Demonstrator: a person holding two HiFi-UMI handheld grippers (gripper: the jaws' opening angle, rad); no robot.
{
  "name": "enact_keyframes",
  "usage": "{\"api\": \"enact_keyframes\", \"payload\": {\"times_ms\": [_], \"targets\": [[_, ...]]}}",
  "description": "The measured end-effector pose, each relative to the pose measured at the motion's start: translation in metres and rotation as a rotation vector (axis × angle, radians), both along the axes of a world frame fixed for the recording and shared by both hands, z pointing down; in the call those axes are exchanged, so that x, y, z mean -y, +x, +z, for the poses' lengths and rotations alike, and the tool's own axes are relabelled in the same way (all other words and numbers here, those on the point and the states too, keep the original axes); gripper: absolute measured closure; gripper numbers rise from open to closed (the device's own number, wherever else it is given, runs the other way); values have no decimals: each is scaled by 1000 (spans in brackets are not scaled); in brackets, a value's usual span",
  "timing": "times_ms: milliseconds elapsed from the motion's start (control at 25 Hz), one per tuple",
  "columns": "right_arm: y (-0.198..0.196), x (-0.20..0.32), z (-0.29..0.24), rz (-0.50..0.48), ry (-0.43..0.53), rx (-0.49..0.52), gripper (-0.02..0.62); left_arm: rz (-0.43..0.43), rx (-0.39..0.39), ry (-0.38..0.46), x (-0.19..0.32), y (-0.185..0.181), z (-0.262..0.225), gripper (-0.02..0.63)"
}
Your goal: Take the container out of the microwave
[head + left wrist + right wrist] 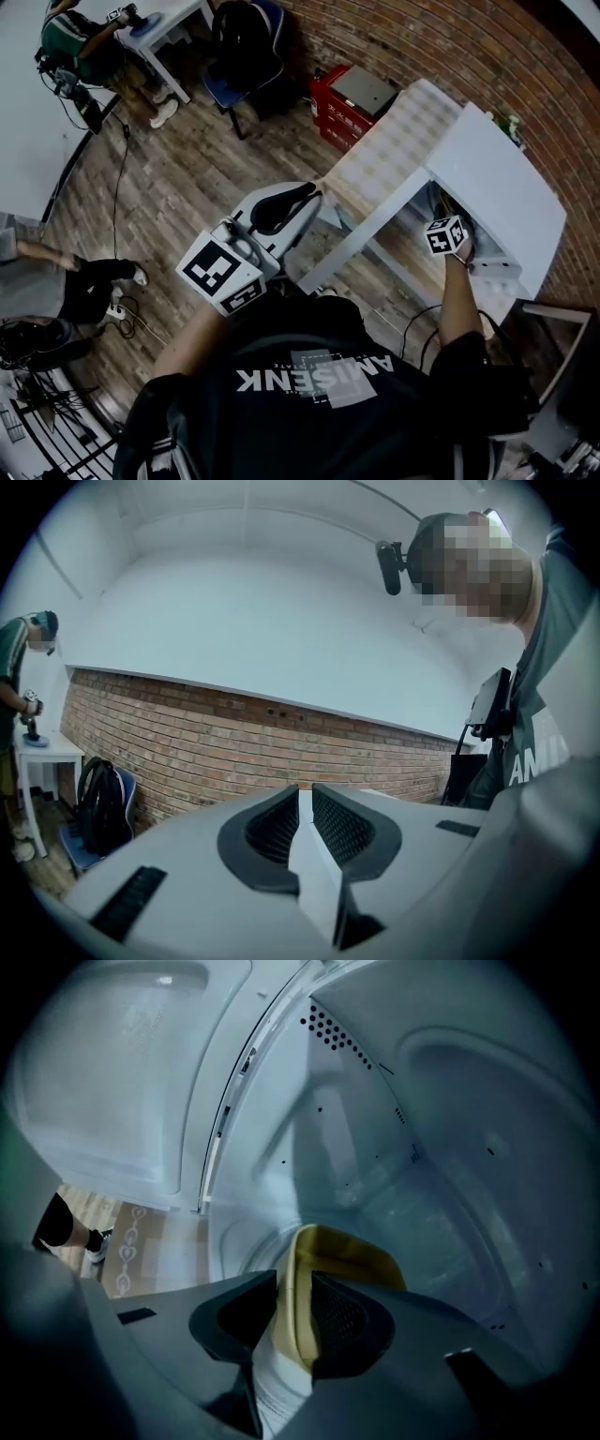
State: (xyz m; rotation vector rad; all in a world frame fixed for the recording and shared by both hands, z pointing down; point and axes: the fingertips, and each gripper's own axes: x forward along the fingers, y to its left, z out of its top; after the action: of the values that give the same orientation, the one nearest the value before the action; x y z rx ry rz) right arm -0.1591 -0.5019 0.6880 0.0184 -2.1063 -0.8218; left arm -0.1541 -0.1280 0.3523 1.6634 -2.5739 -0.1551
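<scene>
The left gripper [302,803] was clenched on nothing and pointed level at the brick wall [234,733], well apart from the work. The right gripper [295,1288] reached down into the microwave [450,1147], its 2 jaws pinching 1 side wall of the yellow container [349,1252], which appeared to rest on the cavity floor. Held by 1 edge only, the container could likely pivot or slip on lifting, and its contents could not be seen. The open door [112,1072] stood left of the opening and the cavity walls sat close on the right, so a tilted exit could have knocked it.
</scene>
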Motion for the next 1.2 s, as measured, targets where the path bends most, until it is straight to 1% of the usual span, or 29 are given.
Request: {"api": "enact_keyframes", "payload": {"times_ms": [80,160,280,440,640,880,1080,1200], "targets": [[-1,-3,1,-1,-9,-6,466,-8,0,-4,-2,-2,0,555],[3,-3,2,-4,-7,-14,511,-8,-5,-9,-2,-2,3,555],[1,-6,2,-16,0,-16,514,-20,-15,-1,-7,-7,3,555],[6,-16,-1,-10,-49,-5,535,-8,0,-14,-8,-5,3,555],[11,-21,-4,9,-86,-10,543,14,-7,-14,-10,-6,2,555],[24,-29,-14,49,-139,11,543,46,-19,-10,-9,-10,3,555],[30,-45,-21,33,-144,12,545,58,-29,5,-6,-18,4,555],[40,-58,-25,30,-157,1,543,88,-36,11,-2,-21,4,555]]}}
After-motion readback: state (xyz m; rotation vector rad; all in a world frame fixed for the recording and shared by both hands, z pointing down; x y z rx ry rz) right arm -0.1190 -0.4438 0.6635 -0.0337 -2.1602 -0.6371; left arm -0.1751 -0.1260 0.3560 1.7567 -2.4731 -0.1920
